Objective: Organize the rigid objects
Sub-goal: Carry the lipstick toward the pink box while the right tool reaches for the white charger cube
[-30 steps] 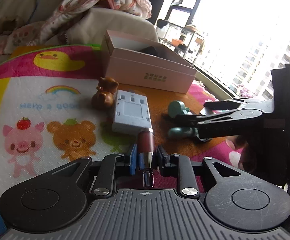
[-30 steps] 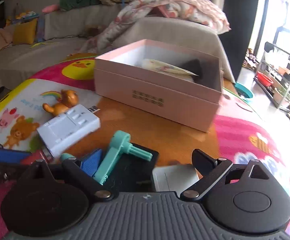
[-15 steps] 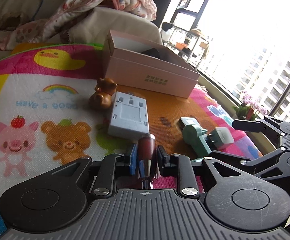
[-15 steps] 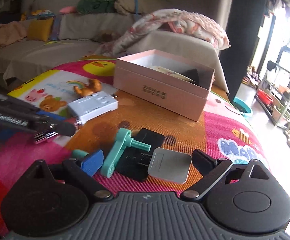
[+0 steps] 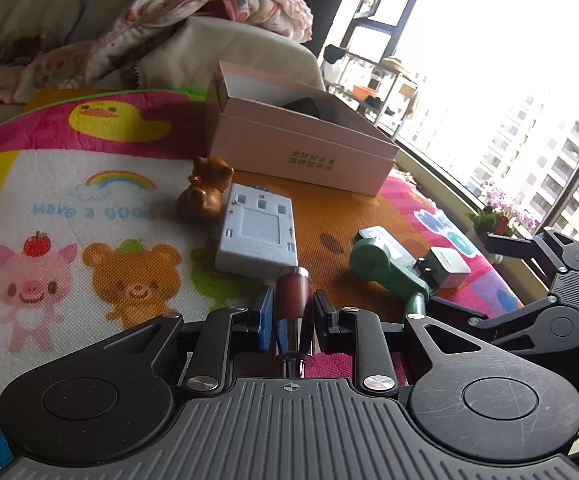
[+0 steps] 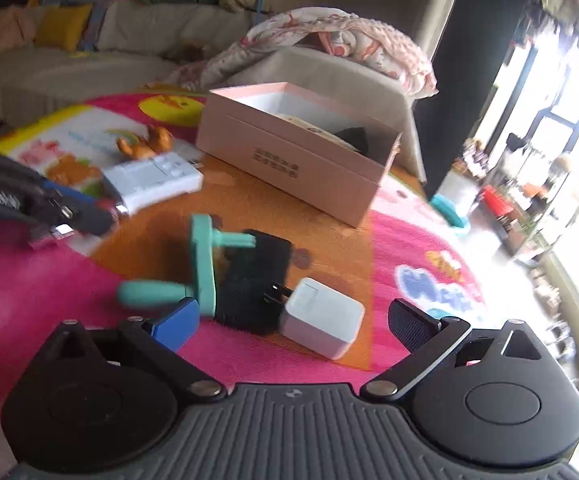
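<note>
Left gripper [image 5: 292,322]: clamped on a dark red cylindrical tool with a chrome tip [image 5: 293,304], held low over the near edge of the colourful cartoon-printed play mat [image 5: 69,216]. Blue pad seen on one finger [image 5: 264,318].

Right gripper [image 6: 289,320]: jaws spread wide, nothing held, hovering over the near right part of the mat.

Just beyond the right gripper, a white cube-shaped plug charger [image 6: 321,322] is noted, lying prongs-first against a black rectangular adapter [image 6: 255,280]. A mint-green plastic crank handle [image 6: 193,268] is found touching the adapter's left side.

Mid-mat: a pale blue-white flat rectangular socket block [image 5: 258,234] is seen just past the held tool. A small glossy brown animal figurine [image 5: 205,196] sits at its far left corner, close beside it.

Toward the far edge: an open pink cardboard box [image 5: 297,152], upright, with a dark item and a pale item inside, not identifiable.

Beyond the mat, a floral blanket [image 5: 209,4] is draped over a beige sofa [image 6: 89,60].
</note>
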Demonstrator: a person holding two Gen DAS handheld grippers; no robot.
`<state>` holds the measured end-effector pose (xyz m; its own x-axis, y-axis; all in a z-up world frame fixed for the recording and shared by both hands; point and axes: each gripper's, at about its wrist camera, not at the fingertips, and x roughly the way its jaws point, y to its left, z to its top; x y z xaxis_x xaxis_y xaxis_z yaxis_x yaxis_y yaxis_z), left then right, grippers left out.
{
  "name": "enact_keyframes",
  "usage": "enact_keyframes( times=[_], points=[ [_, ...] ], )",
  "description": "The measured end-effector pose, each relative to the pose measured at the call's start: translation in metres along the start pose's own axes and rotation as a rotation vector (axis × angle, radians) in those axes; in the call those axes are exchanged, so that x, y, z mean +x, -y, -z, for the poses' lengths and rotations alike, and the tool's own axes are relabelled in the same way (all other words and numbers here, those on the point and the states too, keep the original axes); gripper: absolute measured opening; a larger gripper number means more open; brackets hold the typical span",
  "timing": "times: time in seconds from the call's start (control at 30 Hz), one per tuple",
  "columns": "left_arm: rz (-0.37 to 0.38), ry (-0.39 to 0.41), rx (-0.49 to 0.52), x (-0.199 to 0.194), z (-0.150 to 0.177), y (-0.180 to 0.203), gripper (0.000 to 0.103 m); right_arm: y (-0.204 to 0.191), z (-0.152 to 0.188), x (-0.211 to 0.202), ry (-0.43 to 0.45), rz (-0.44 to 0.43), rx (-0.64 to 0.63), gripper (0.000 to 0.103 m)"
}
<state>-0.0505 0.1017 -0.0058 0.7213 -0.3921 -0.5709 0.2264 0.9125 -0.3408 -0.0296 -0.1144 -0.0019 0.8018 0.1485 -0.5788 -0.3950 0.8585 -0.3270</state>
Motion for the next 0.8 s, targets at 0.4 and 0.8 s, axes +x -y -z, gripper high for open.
enact_keyframes(
  times=[0.4, 0.8],
  points=[
    [0.001, 0.008, -0.012, -0.001, 0.001, 0.0, 0.025, 0.037, -0.002, 0.001, -0.031, -0.088, 0.246, 0.1],
    [-0.037, -0.004, 0.061, -0.001, 0.002, 0.013, 0.025, 0.062, -0.003, 0.035, -0.127, -0.122, 0.492, 0.075]
  ],
)
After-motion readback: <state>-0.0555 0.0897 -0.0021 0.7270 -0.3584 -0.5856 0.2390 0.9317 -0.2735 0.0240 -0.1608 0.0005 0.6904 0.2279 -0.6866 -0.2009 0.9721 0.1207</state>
